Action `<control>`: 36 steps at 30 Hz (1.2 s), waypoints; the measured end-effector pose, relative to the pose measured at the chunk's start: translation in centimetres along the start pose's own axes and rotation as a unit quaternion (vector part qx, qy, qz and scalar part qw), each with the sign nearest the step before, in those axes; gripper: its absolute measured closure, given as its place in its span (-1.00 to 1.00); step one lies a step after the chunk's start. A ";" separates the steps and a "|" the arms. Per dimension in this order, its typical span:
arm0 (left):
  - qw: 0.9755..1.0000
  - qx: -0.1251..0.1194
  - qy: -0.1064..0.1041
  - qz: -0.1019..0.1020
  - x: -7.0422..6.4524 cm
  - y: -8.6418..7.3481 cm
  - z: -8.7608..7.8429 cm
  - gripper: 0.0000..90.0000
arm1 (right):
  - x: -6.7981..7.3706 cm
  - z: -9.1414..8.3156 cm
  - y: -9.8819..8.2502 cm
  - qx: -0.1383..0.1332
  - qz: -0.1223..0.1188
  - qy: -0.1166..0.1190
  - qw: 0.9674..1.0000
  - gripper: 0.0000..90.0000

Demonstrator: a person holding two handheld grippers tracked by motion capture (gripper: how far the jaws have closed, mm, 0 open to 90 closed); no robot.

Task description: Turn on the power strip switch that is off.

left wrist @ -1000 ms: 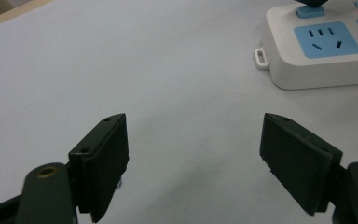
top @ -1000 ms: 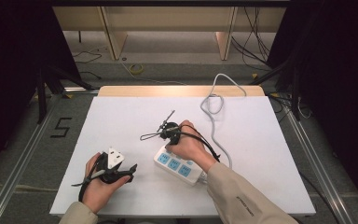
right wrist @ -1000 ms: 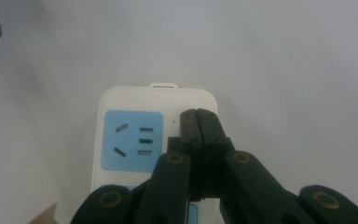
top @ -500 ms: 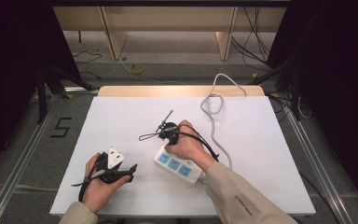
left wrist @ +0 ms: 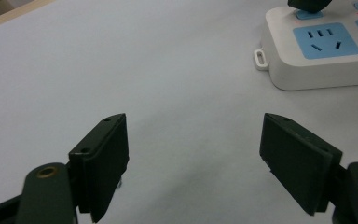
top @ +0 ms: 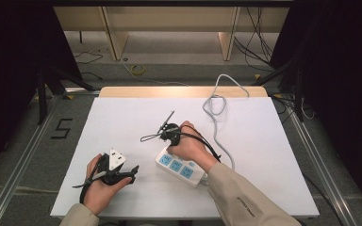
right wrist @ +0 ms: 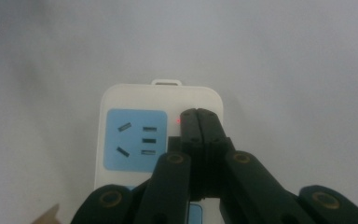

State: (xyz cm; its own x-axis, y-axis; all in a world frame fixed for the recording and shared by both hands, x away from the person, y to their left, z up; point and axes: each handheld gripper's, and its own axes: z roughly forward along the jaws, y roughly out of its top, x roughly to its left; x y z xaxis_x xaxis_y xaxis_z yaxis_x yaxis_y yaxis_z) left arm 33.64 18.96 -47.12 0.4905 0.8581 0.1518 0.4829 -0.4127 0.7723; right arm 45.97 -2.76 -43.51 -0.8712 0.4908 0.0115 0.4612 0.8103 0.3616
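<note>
- Jaws of the right claw (right wrist: 199, 122) are pressing together, tips down on the near end of the white plastic power strip with blue sockets (right wrist: 135, 140), beside a small red light.
- Strip's long axis is running back under that claw.
- Left claw (left wrist: 193, 163) is resting spread apart on the white desk (left wrist: 121, 70), strip lying ahead to its right, apart.
</note>
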 end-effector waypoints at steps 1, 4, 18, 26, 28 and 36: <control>1.000 0.000 0.000 0.000 0.0 0.0 0.0 -0.47 | 0.0 0.0 0.0 0.001 0.001 0.000 1.000 1.00; 1.000 0.001 0.000 0.001 0.0 0.0 0.0 -0.47 | 0.0 0.0 0.1 0.002 0.001 0.001 1.000 1.00; 1.000 0.001 -0.002 0.001 0.0 0.0 0.0 -0.47 | 0.2 0.1 0.3 0.009 0.000 -0.007 1.000 1.00; 1.000 0.002 -0.002 0.002 0.0 0.0 0.0 -0.48 | 0.4 0.2 0.5 0.015 -0.005 -0.014 1.000 1.00; 1.000 0.002 -0.002 0.002 0.0 0.0 0.0 -0.48 | 0.4 0.2 0.4 0.016 -0.003 -0.014 1.000 1.00; 1.000 0.001 -0.002 0.001 -0.1 0.0 0.1 -0.48 | 0.5 0.2 0.4 0.015 -0.007 -0.018 1.000 1.00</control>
State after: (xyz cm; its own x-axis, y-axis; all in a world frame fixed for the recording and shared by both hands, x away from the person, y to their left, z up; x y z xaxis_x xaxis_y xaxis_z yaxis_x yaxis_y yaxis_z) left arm 33.67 18.90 -47.20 0.4944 0.8560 0.1508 0.4835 -0.4150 0.7707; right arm 45.77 -2.07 -43.57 -0.8716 0.4894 -0.0275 0.4535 0.8265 0.3335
